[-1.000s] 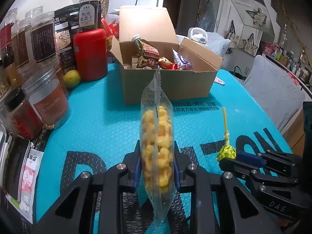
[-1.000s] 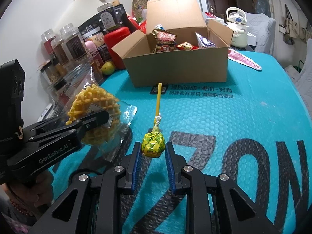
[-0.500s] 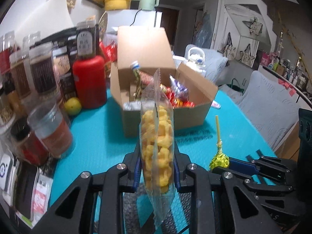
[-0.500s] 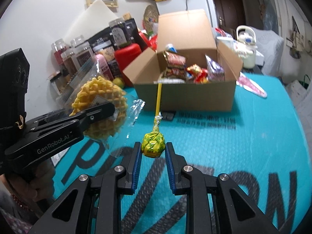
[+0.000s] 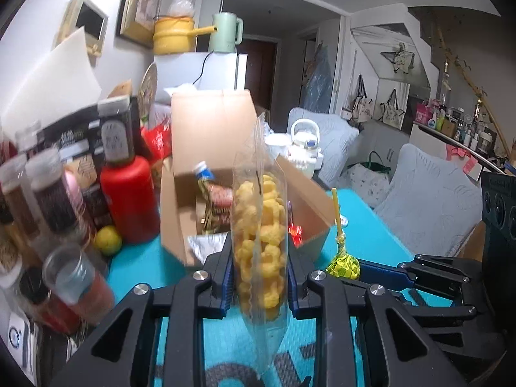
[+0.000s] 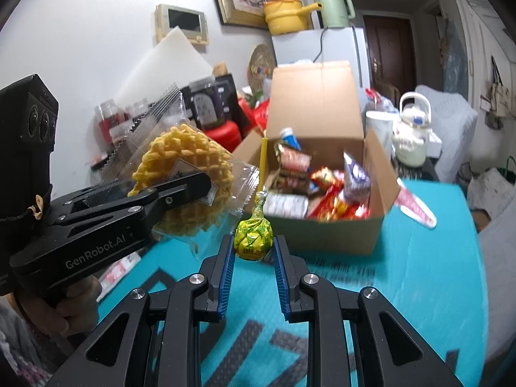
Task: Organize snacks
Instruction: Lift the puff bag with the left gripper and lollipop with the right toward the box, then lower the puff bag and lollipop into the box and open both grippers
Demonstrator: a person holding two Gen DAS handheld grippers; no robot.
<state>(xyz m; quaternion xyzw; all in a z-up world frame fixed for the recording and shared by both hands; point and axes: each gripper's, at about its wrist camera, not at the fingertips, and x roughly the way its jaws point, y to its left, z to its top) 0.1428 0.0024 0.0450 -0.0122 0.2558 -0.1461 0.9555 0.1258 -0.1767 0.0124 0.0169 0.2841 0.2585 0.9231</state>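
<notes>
Aloft over the teal desk [image 6: 435, 274], the left claw [image 5: 259, 277] pinches a clear bag of yellow waffle snack [image 5: 259, 245] while the right claw [image 6: 253, 251] pinches a green-wrapped lollipop [image 6: 253, 237], both just short of the open cardboard box [image 6: 338, 232]. The carry step looks under way; next, each claw must clear the near wall and spread over the snacks inside.

The cardboard box [image 6: 325, 174] stands open-topped, so entry from above is free, though snack packets [image 6: 325, 193] crowd its floor. Left of the box, jars [image 5: 48, 193] and a red canister [image 5: 129, 200] block passage.
</notes>
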